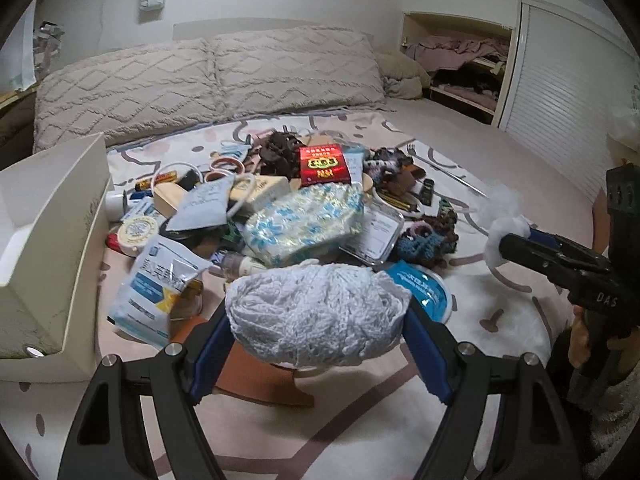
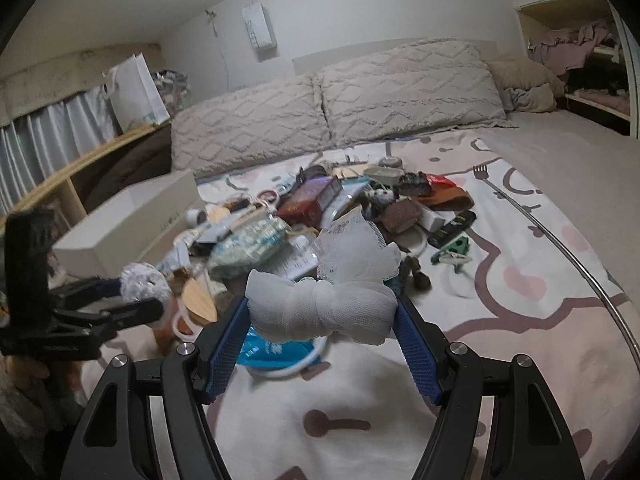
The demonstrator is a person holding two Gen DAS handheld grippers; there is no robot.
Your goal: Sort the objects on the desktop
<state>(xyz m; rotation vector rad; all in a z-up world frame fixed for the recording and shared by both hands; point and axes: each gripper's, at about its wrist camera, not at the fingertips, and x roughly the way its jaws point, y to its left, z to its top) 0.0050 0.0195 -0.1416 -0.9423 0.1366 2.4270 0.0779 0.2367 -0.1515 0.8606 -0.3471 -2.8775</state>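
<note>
Left wrist: board (image 1: 256,372) mostly hidden.

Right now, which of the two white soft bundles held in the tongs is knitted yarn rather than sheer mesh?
The white crocheted yarn bundle in the left tongs; the right tongs hold a knotted sheer white mesh puff.

We count two black two-finger grippers, the left gripper (image 1: 318,322) and the right gripper (image 2: 322,316). We record two beige textured pillows (image 1: 208,76), one cream rectangular cardboard box (image 1: 52,240), one red and gold printed carton (image 1: 324,165), one white knitted yarn bundle (image 1: 316,312), one white mesh gauze bundle (image 2: 324,308) and one long metal fork-tipped rod (image 2: 532,216).
</note>
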